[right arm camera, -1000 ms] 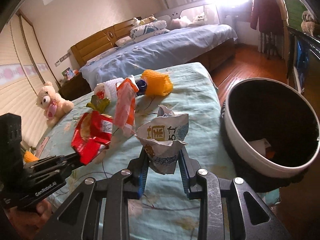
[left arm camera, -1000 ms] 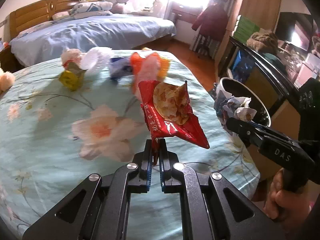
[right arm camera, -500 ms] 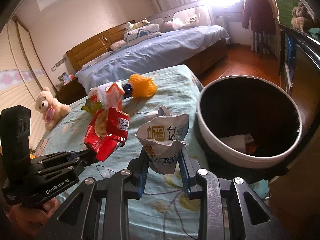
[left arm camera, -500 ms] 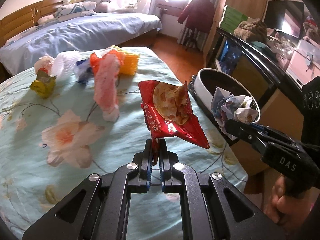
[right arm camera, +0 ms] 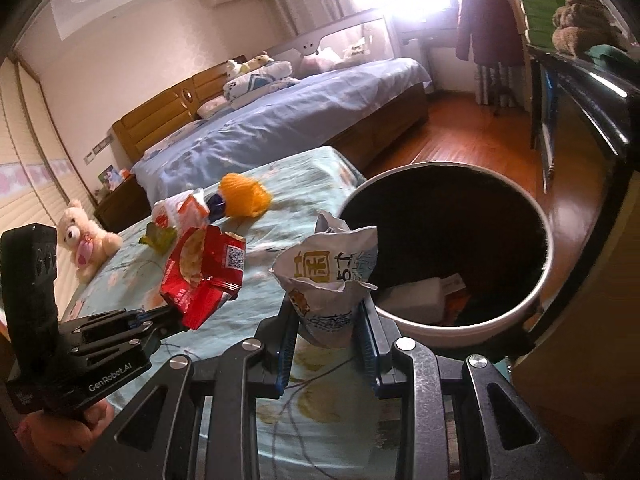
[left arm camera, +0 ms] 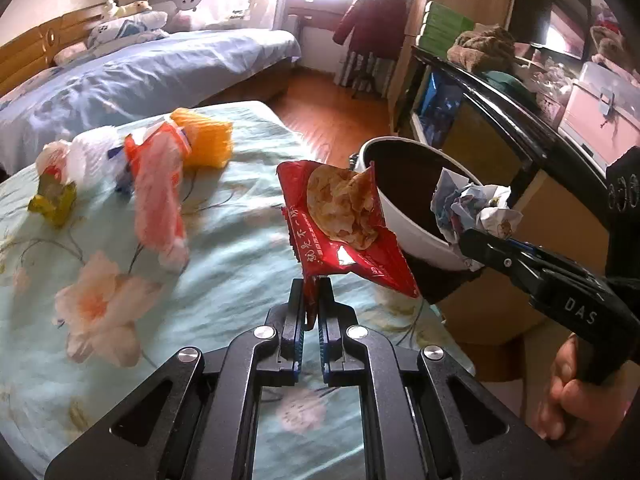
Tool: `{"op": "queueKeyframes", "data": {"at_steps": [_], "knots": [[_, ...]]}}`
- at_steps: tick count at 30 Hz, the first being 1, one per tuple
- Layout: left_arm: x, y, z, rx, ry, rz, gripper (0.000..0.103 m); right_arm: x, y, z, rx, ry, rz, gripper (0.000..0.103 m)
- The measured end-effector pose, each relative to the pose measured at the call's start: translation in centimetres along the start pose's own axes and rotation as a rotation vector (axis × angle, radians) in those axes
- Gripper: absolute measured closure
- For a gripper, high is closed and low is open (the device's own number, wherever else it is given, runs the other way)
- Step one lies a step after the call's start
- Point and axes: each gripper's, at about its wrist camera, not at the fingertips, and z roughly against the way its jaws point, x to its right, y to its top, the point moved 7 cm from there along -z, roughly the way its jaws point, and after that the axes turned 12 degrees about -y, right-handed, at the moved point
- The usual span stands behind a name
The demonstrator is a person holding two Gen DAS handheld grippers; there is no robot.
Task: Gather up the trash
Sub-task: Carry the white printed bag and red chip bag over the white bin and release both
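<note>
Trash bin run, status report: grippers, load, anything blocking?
Left gripper shut on red snack bag. Right gripper shut on crumpled white wrapper, beside bin rim. Bin mouth unblocked.

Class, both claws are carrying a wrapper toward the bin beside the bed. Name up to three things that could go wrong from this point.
1. The left claw pinches the red snack bag only by its bottom edge; it may slip out before reaching the bin.
2. The crumpled white wrapper sits near the rim, not over the opening; released now, it might fall outside.
3. Both claws converge on one bin and could collide.
</note>
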Motion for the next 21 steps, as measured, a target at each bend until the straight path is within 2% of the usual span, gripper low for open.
{"op": "queueKeyframes", "data": {"at_steps": [21], "knots": [[4.0, 2.9, -3.7, -0.041, -0.039, -0.097, 0.098, 6.2, 1.3, -0.5, -0.001, -0.092, -0.067, 0.074]]}}
